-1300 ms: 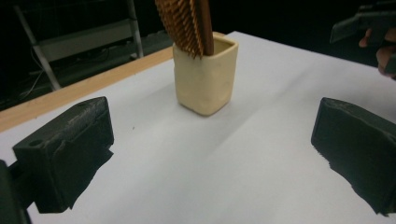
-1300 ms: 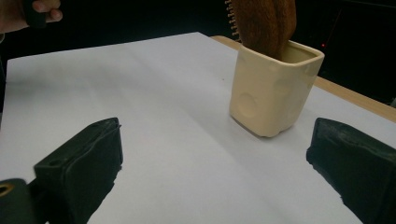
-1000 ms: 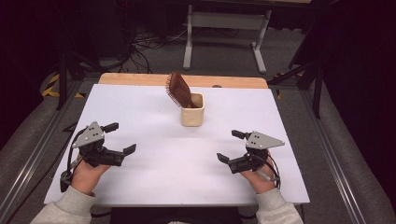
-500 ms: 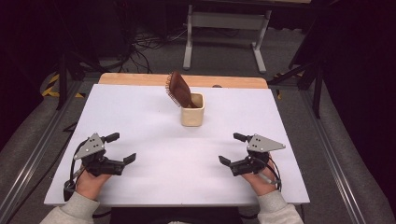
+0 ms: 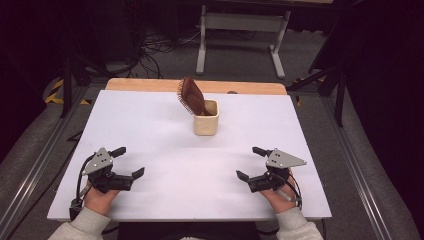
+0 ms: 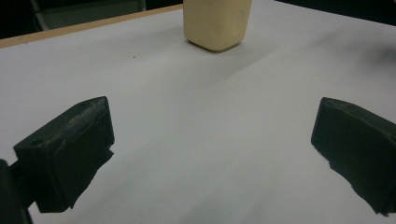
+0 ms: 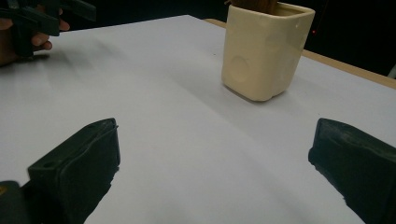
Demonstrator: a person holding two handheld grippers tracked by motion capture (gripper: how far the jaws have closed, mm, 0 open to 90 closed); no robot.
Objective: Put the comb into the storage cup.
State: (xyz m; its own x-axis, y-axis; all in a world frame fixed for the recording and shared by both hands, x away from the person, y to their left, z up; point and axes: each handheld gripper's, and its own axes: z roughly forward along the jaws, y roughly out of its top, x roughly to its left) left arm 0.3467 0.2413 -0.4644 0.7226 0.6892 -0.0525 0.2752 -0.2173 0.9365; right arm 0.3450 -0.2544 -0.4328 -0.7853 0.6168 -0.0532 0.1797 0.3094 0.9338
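Cup: stood far centre on the counter; brush leaned inside, bristles left
Left gripper: jaws wide, empty, near left; apparently resting
Right gripper: jaws wide, empty, near right; aimed toward the cup

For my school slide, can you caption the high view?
Two open tools, left and right, rest on a white table before a cream cup holding a brown hairbrush.

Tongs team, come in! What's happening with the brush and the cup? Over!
Left tongs open, right tongs open, both low at the near edge. Brown hairbrush stands tilted in the cream cup, untouched. Nothing on the white table between tongs and cup.
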